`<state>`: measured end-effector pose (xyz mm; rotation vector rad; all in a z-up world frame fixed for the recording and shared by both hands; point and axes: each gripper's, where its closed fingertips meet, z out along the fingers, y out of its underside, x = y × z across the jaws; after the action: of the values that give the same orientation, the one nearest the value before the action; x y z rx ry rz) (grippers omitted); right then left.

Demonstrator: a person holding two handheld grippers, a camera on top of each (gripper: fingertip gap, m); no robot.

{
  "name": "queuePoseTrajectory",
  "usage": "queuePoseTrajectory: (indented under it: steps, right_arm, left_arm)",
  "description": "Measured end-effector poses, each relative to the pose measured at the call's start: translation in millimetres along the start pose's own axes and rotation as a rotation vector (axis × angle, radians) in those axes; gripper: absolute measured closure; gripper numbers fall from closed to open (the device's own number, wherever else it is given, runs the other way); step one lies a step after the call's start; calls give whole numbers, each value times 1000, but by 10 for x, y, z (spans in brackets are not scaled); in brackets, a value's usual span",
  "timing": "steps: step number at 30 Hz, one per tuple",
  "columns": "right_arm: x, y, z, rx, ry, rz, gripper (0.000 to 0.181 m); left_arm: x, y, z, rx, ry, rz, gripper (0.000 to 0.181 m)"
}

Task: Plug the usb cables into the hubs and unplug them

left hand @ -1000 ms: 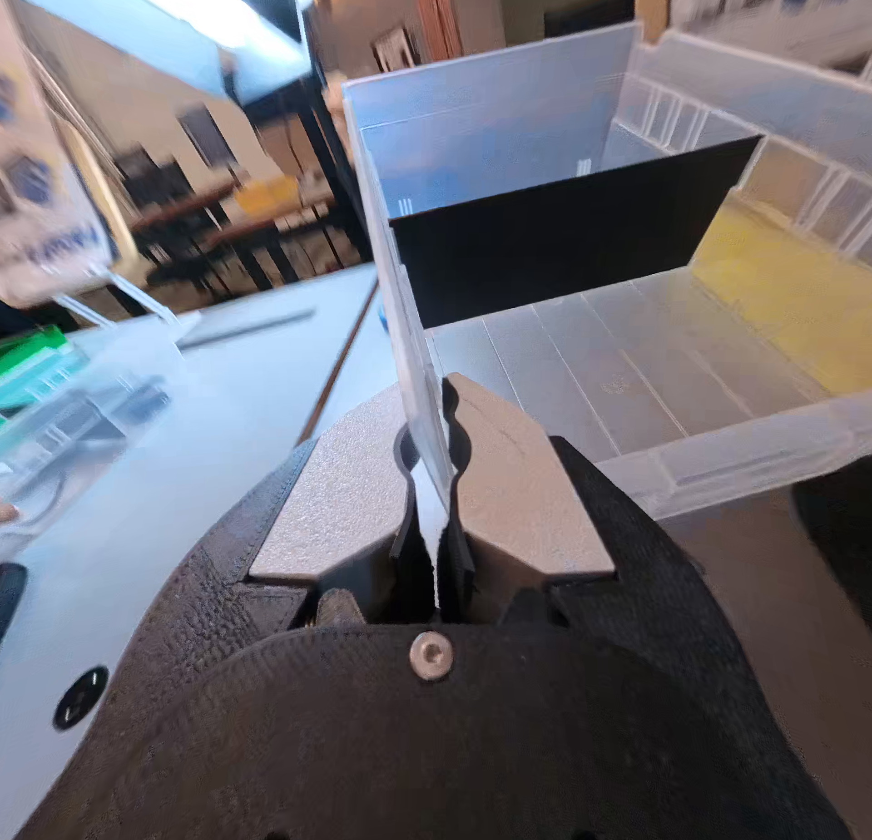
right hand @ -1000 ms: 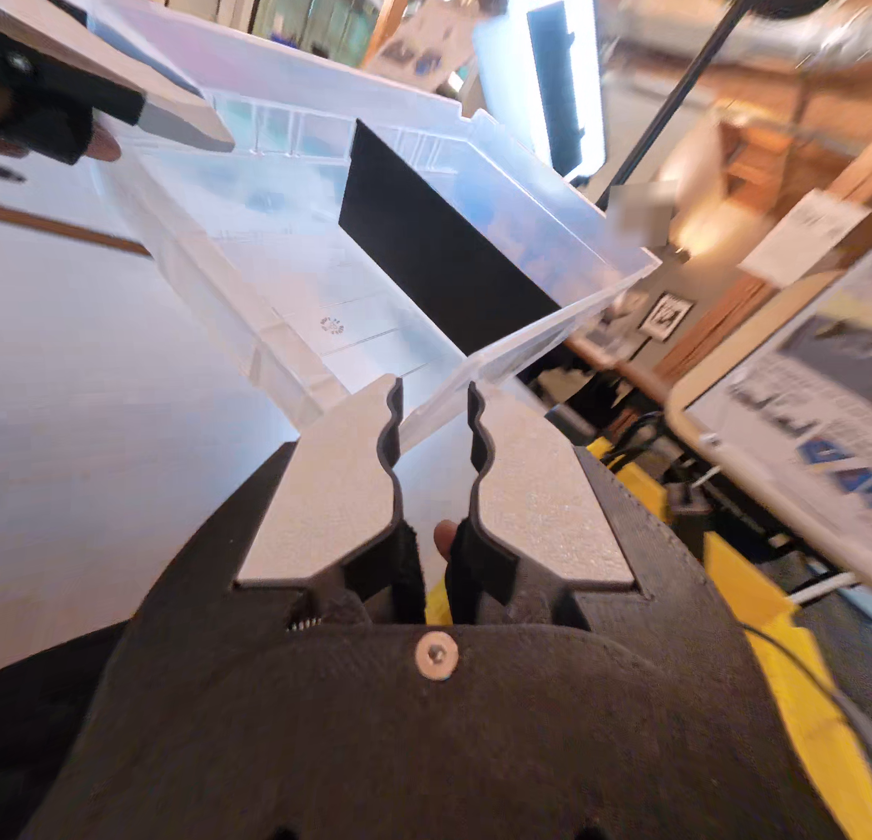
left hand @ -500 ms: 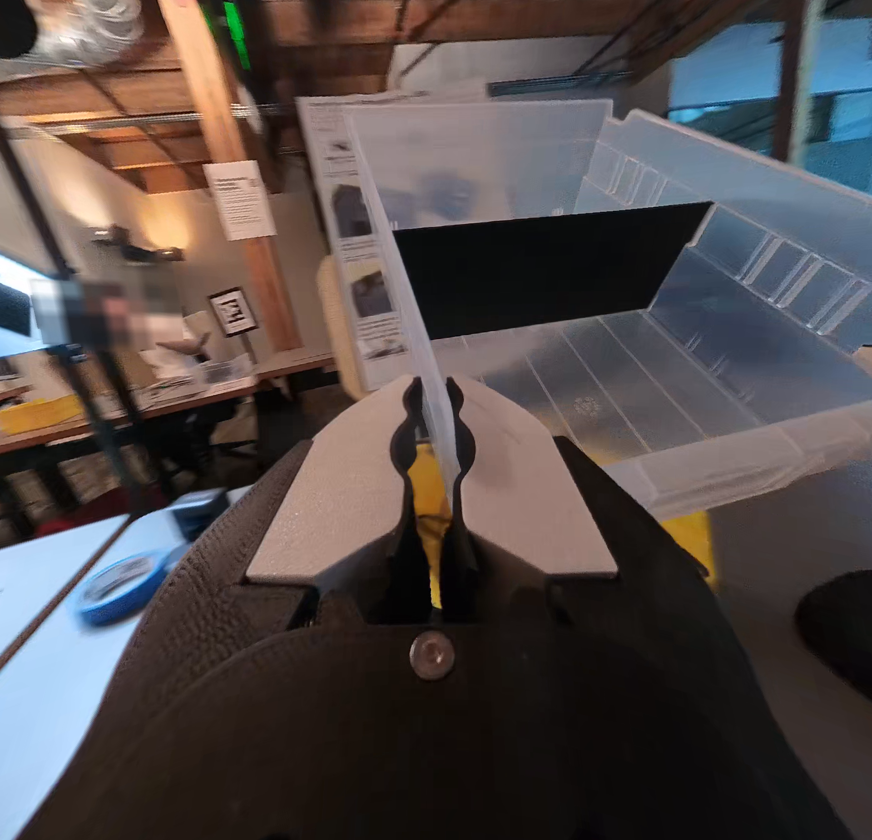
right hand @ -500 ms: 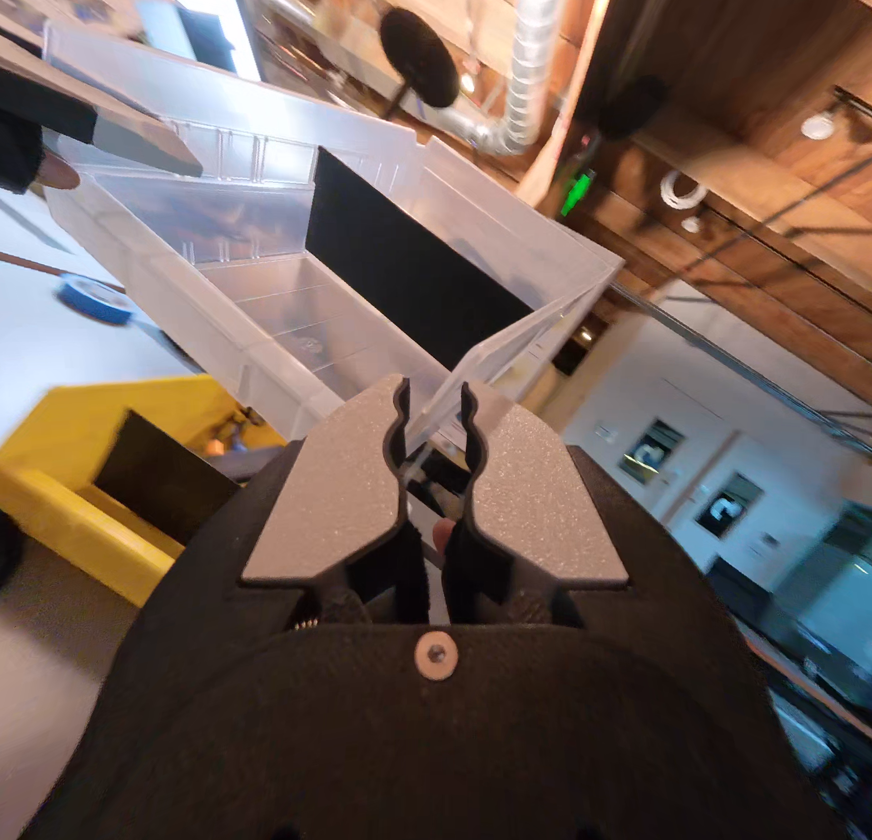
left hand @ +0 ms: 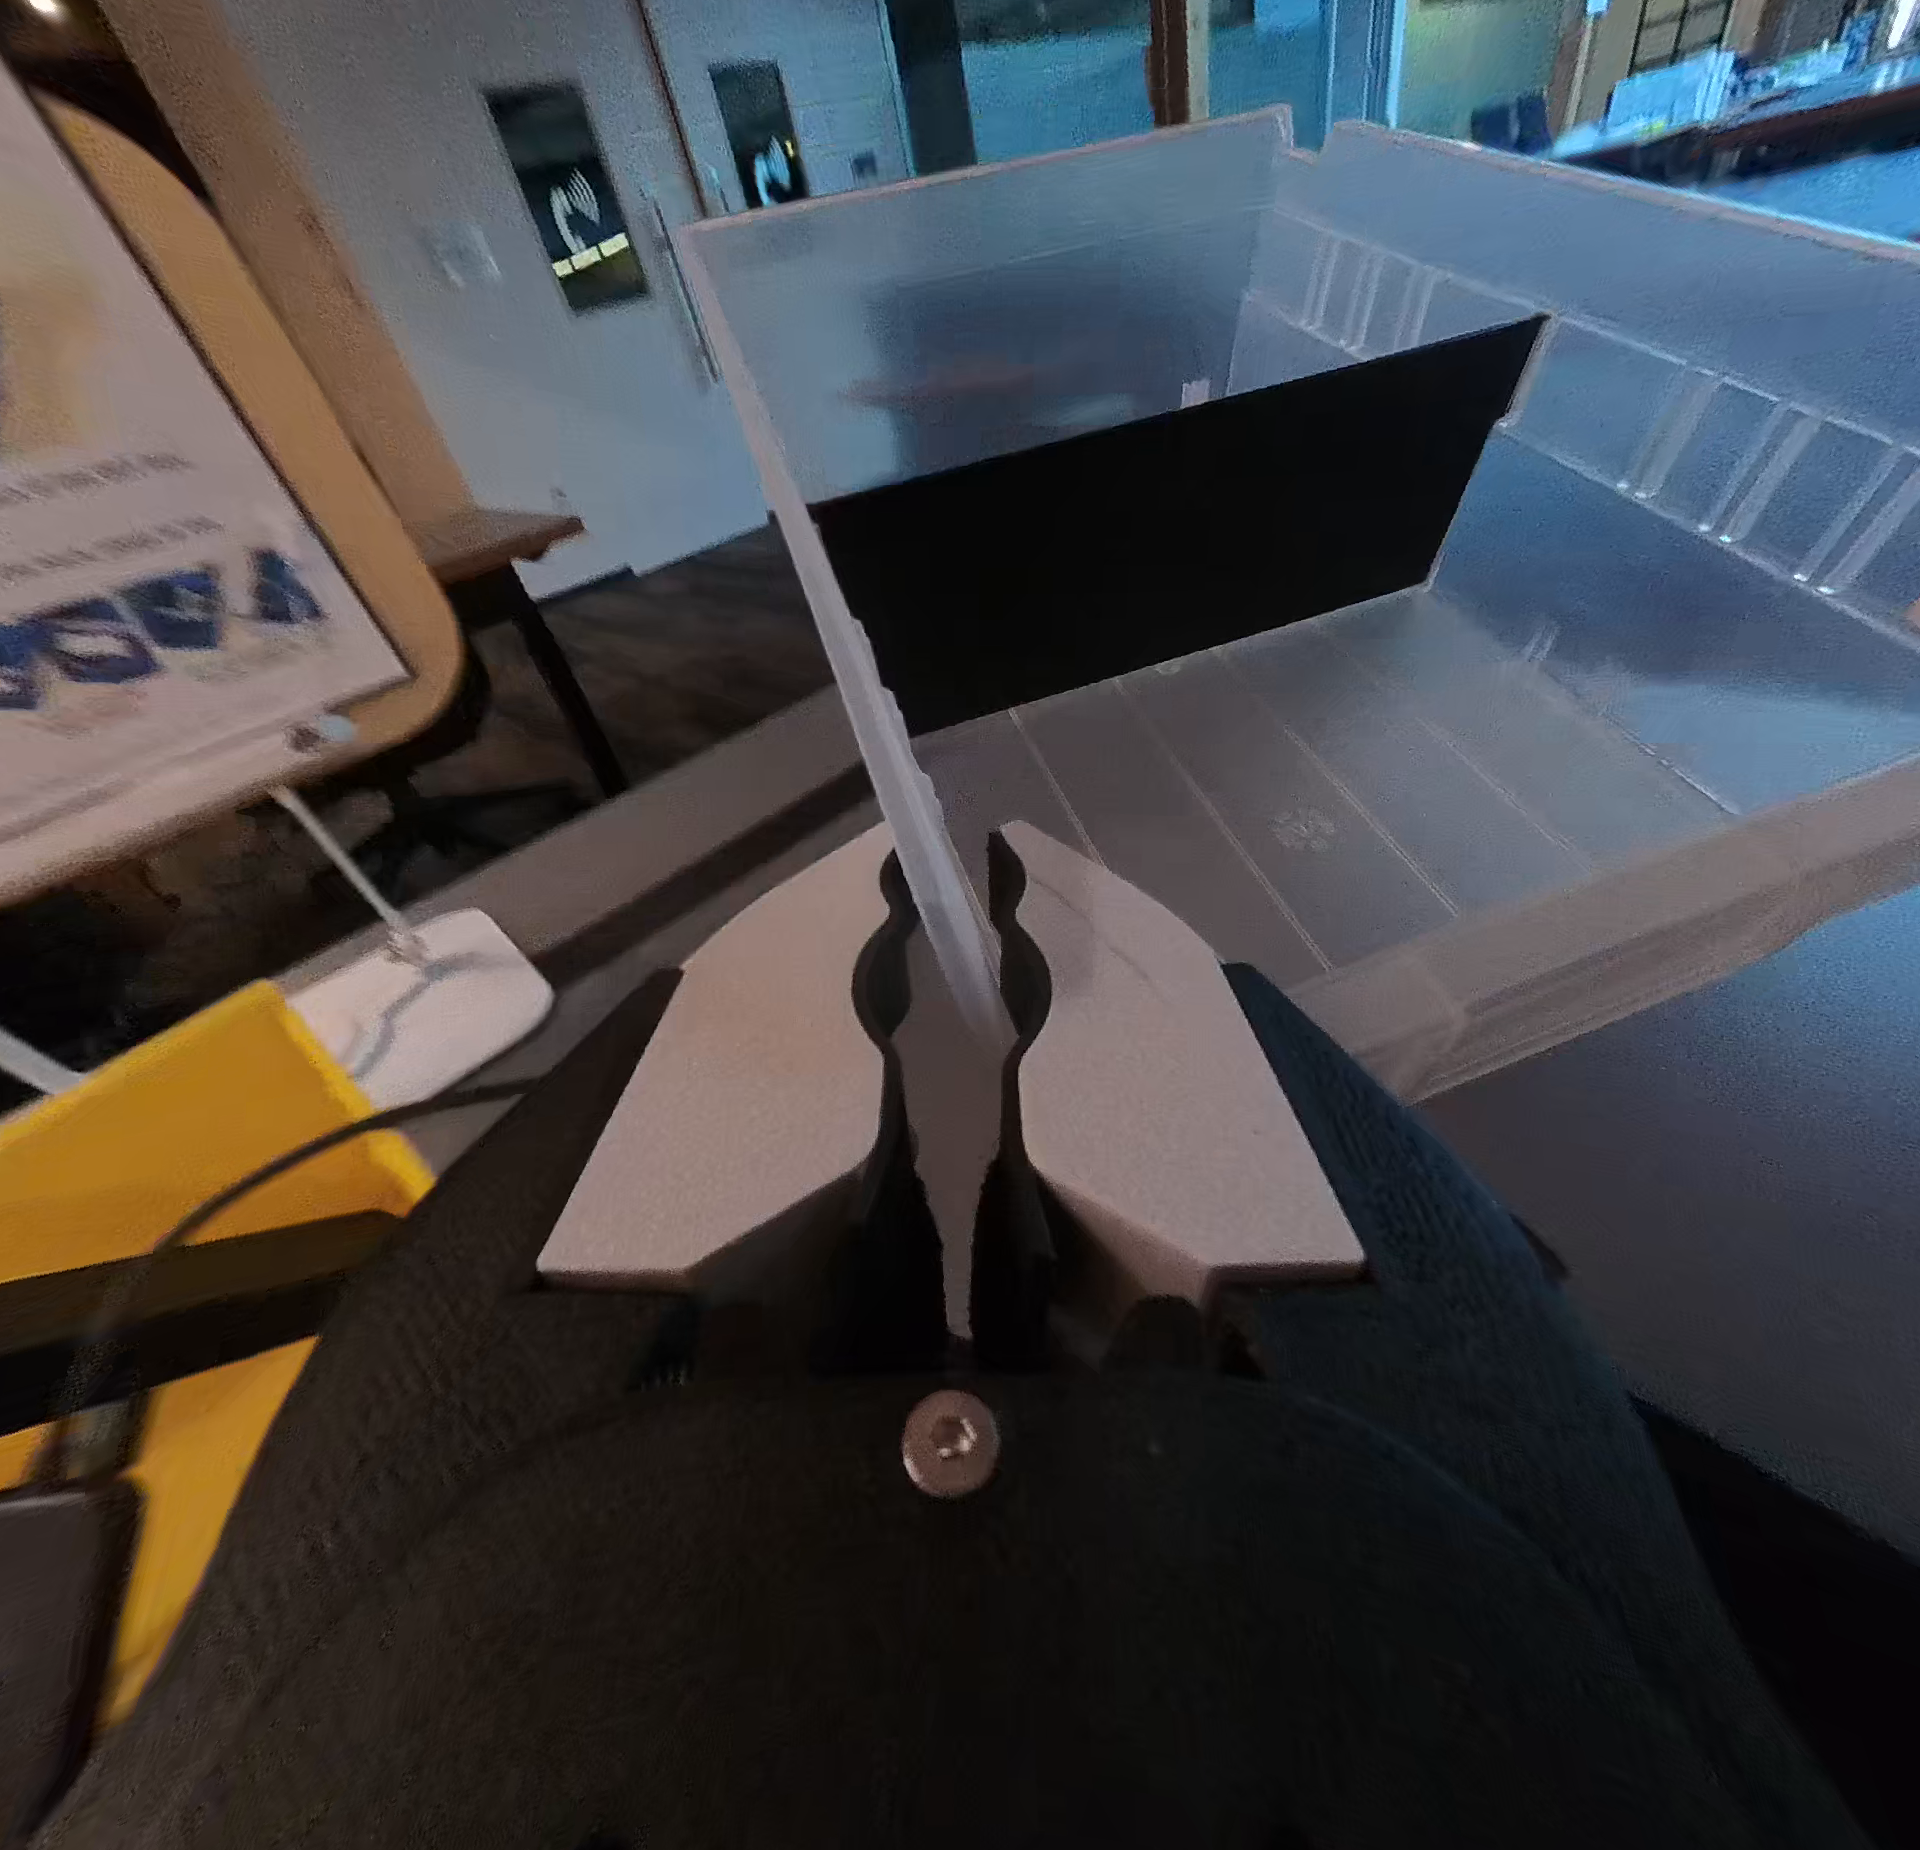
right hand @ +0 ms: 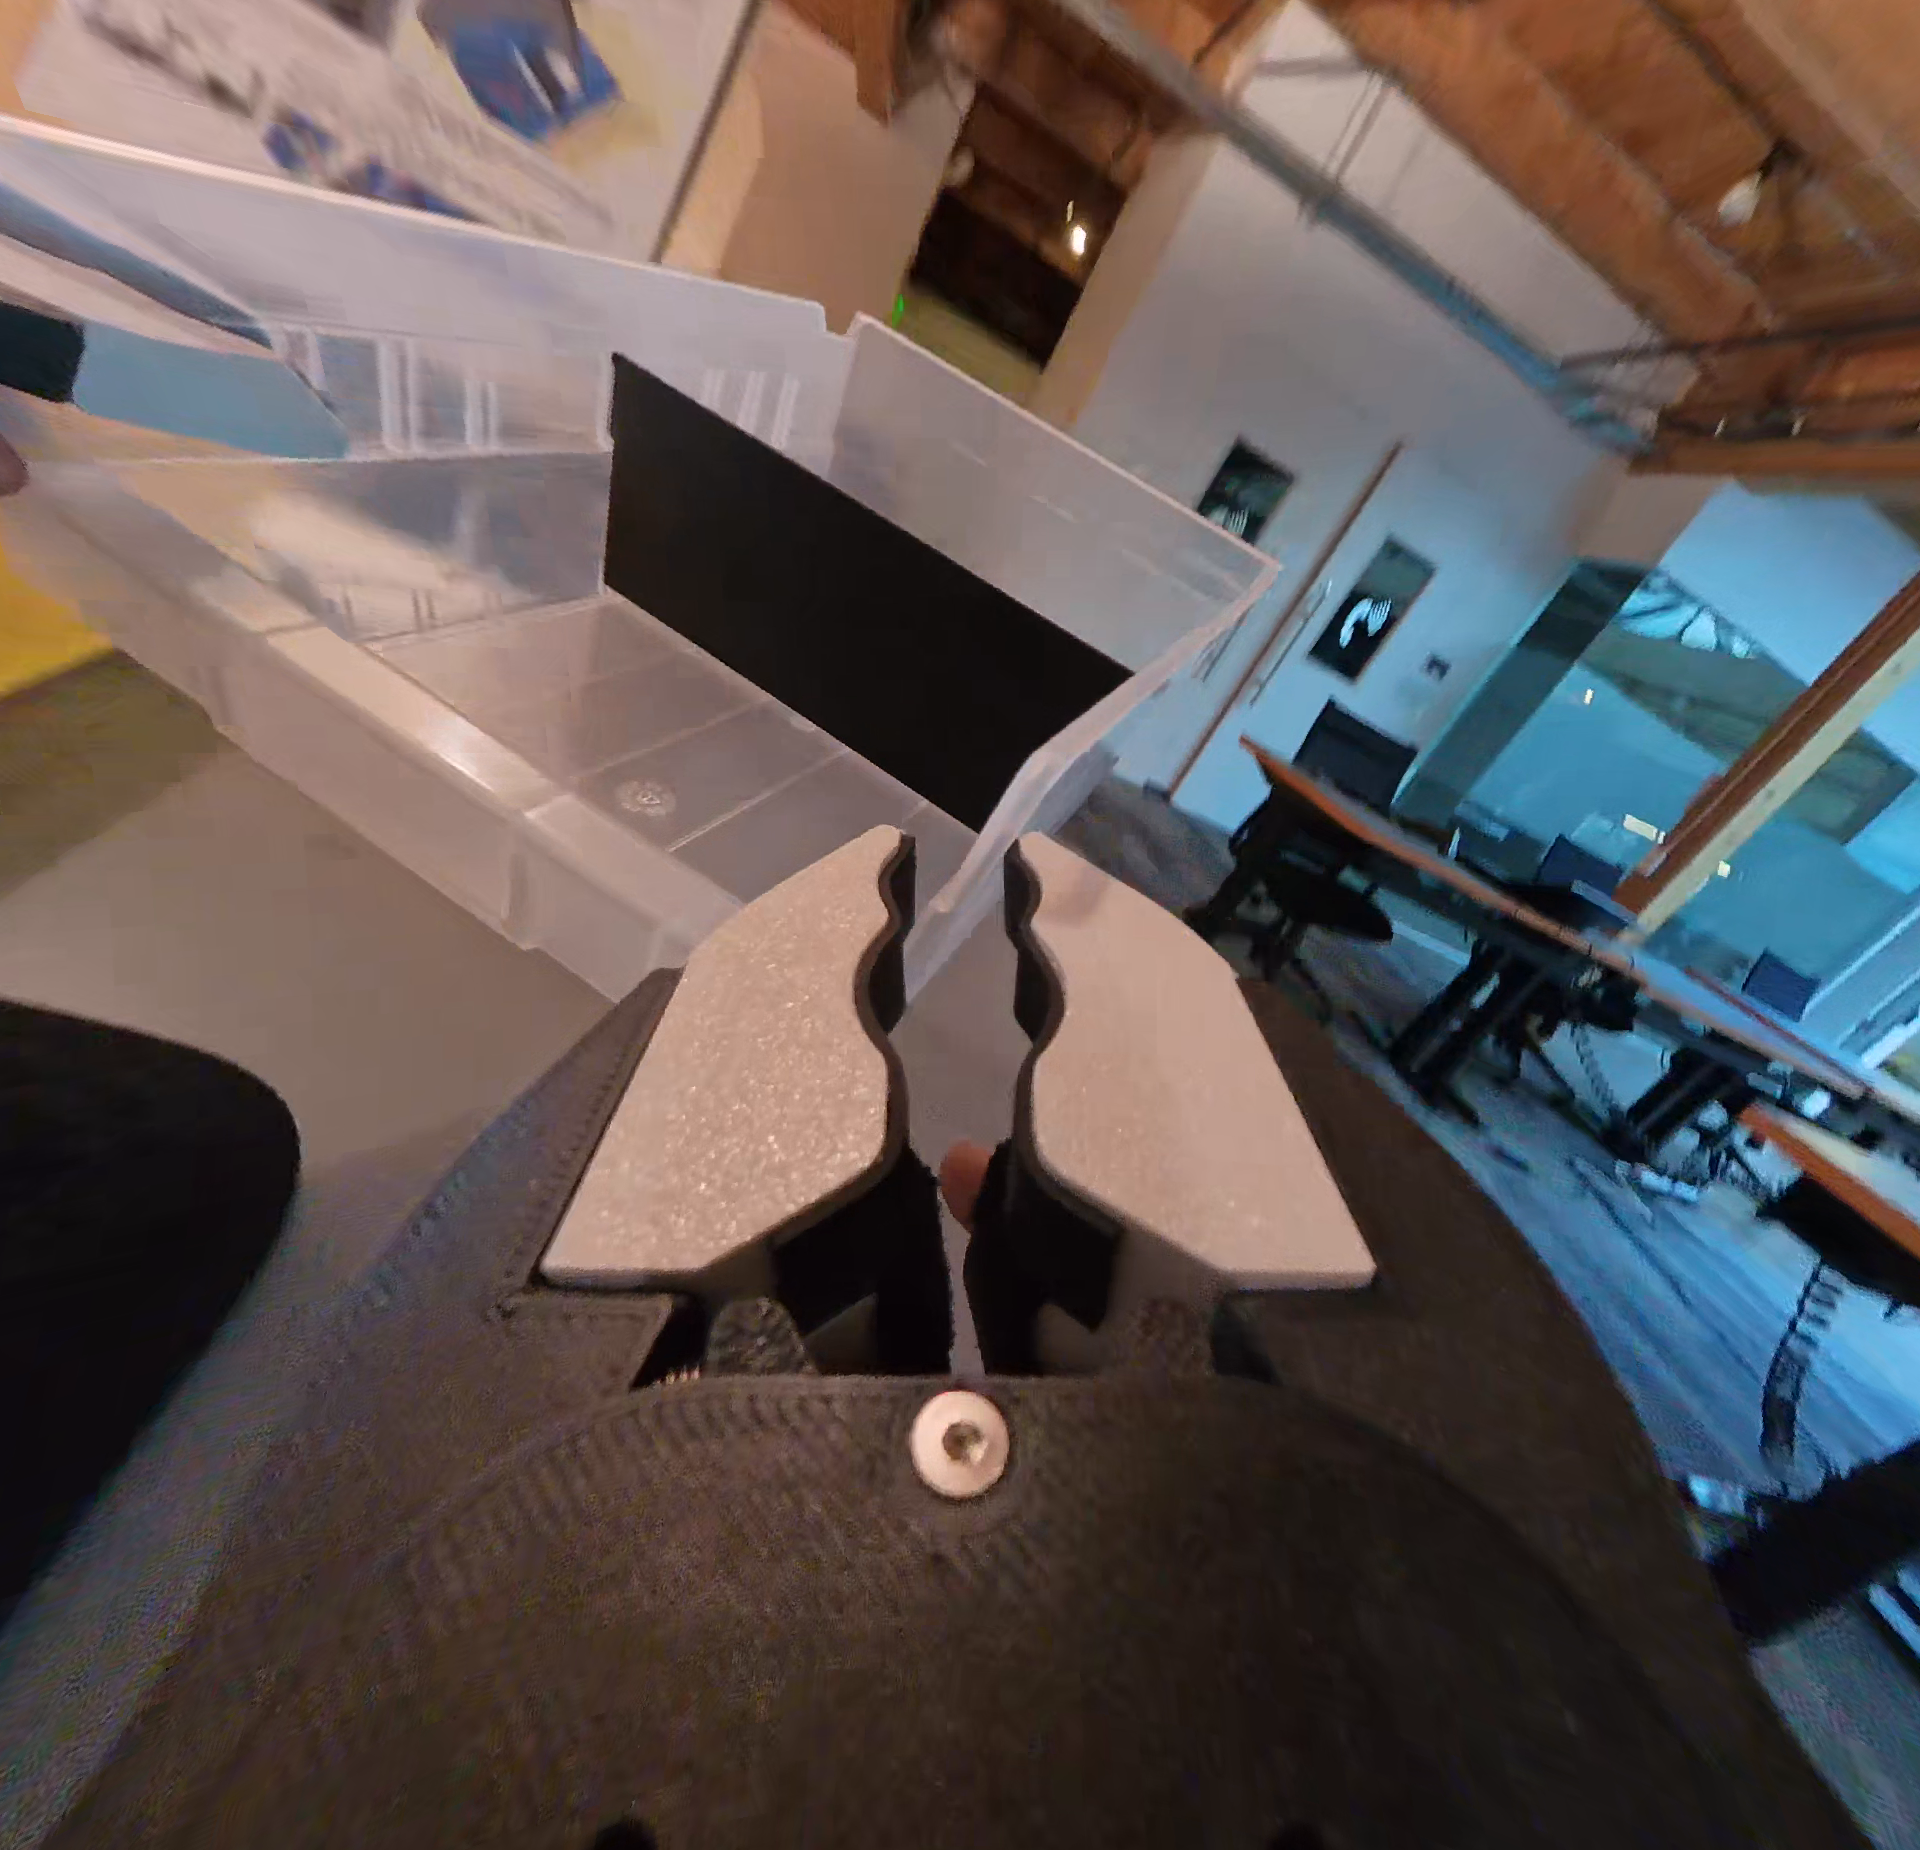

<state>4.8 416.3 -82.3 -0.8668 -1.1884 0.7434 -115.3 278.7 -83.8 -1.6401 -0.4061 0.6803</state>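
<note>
No usb cables or hubs show in either view. A clear plastic bin (left hand: 1351, 792) with a black divider (left hand: 1143, 553) across it is held in the air between both grippers. My left gripper (left hand: 945, 855) is shut on the bin's left side wall. My right gripper (right hand: 961, 855) is shut on the opposite side wall of the bin (right hand: 665, 720), whose black divider (right hand: 831, 637) stands just ahead. The part of the bin I can see is empty. One finger of the left gripper (right hand: 208, 408) shows at the far left of the right wrist view.
A yellow bin (left hand: 156, 1166) with a thin black cable over it lies low on the left. A standing poster board (left hand: 135, 553) is behind it, on a white base (left hand: 436, 1000). Long desks and chairs (right hand: 1558, 917) stand to the right, on grey floor. The tips of one gripper are about 20 centimetres away from the tips of the other.
Both grippers have swung round with the bin, away from the white table. The yellow bin has come into the left wrist view and the open room into the right one. Both grips are unchanged.
</note>
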Motion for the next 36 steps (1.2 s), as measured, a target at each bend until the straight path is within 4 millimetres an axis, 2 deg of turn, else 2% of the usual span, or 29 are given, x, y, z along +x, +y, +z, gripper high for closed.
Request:
queuePoseTrajectory:
  steps: [4,8,11,15,16,18,20,23,25,26,28,30,33,35,36]
  right_arm:
    - [24,558,86,-139,-6,61,167]
    - [-34,931,158,-241,6,136,170]
    - [-72,1043,201,-268,13,127,170]
    - [-65,1084,215,-273,8,146,170]
    - [-66,1094,216,-272,6,152,169]
    - [-10,1038,207,-223,37,147,161]
    - [60,891,184,-108,71,111,151]
    - [16,635,134,43,30,5,142]
    - [-170,498,124,80,-96,-31,140]
    - [-318,442,116,86,-191,-44,139]
    - [-627,380,90,73,-368,-83,133]
    - [-904,413,77,13,-502,-142,126]
    - [-1167,687,108,-177,-603,-262,122]
    - [-1199,950,140,-327,-599,-353,121]
    - [-1202,1071,140,-396,-600,-392,121]
  left_arm:
    - [225,443,312,-128,33,-49,169]
    - [325,770,441,-205,42,-78,168]
    - [337,954,484,-228,43,-72,167]
    - [383,952,471,-238,118,-76,159]
    - [408,933,444,-247,153,-80,150]
    - [424,817,322,-249,191,-88,127]
    - [454,642,78,-229,242,-48,114]
    - [382,430,-455,-170,284,76,110]
    - [173,481,-802,-191,258,175,111]
    - [36,586,-955,-235,243,219,112]
    - [-284,926,-1199,-380,204,285,116]
    - [-561,1288,-1361,-510,185,332,121]
    - [-814,1717,-1435,-654,192,385,127]
    - [-959,1937,-1427,-743,186,430,137]
    - [-989,1956,-1427,-764,199,457,141]
